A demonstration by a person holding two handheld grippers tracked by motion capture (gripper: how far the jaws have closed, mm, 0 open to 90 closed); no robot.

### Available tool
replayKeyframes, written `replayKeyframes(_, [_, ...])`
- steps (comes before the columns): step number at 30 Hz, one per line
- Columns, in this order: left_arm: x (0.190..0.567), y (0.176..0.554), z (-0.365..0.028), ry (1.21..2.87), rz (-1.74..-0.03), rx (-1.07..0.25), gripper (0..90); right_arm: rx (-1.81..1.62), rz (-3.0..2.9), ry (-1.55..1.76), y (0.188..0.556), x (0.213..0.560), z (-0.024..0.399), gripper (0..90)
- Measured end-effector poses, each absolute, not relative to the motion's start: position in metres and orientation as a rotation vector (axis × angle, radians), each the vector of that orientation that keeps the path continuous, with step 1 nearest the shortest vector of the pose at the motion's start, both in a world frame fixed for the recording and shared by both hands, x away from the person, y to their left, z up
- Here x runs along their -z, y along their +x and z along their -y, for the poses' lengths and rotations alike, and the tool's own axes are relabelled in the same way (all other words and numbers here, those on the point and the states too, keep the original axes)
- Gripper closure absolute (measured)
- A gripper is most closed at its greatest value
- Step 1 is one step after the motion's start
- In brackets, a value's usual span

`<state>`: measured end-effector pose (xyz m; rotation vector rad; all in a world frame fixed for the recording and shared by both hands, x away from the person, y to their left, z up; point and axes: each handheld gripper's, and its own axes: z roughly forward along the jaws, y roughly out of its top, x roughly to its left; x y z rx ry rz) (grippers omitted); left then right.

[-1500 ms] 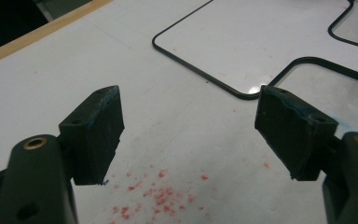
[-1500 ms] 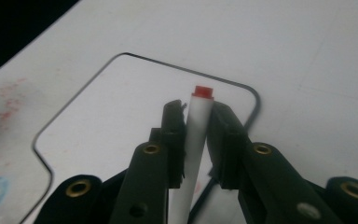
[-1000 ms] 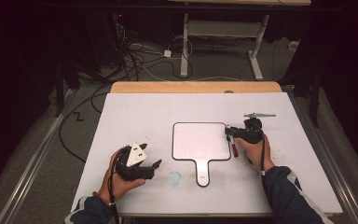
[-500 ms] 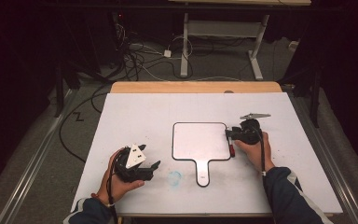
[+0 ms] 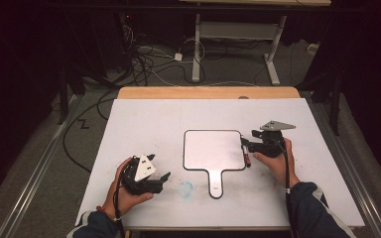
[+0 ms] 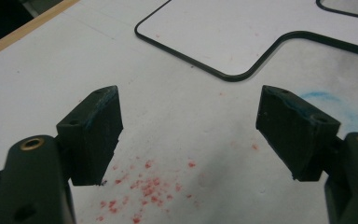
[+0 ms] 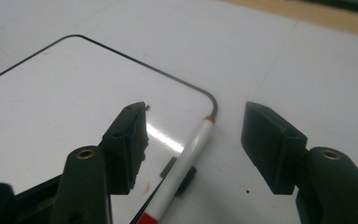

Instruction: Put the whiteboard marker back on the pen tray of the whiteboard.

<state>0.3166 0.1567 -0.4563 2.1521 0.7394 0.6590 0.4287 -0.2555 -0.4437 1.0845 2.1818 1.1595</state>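
Two grippers on the table: the right gripper (image 5: pixel 244 144), centre-right of the high view, has just been opening, jaws wide around the untouched marker (image 7: pixel 189 161) lying on the whiteboard (image 5: pixel 212 149) edge. Lower left, the left gripper (image 5: pixel 164 179) rests spread and empty.

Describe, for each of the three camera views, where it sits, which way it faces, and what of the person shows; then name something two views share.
High view: above the table, looking forward and down; both forearms, left gripper, right gripper.
Left gripper view: between open jaws, onto red specks.
Right gripper view: jaws just opening around a marker, not gripping.
Shared: the paddle-shaped whiteboard.
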Motion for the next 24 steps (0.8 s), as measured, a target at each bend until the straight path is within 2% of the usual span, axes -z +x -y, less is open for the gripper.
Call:
replayKeyframes(9, [0.458, 0.315, -0.159, 2.157, -0.758, -0.691, 20.4, -1.230, -2.110, 0.774, 0.367, 0.426, 0.271, 33.0])
replayKeyframes(14, [0.459, 0.315, -0.157, 2.163, -0.753, -0.702, 20.2, -1.286, -2.091, 0.717, 0.338, 0.429, 0.280, 24.4])
replayKeyframes(19, [0.461, 0.316, -0.155, 2.165, -0.757, -0.702, 19.1, -1.254, -2.094, 0.718, 0.323, 0.435, 0.282, 21.0])
replayKeyframes(24, [0.461, 0.316, -0.156, 2.161, -0.761, -0.706, 18.0, -1.250, -2.085, 0.722, 0.321, 0.435, 0.280, 21.7])
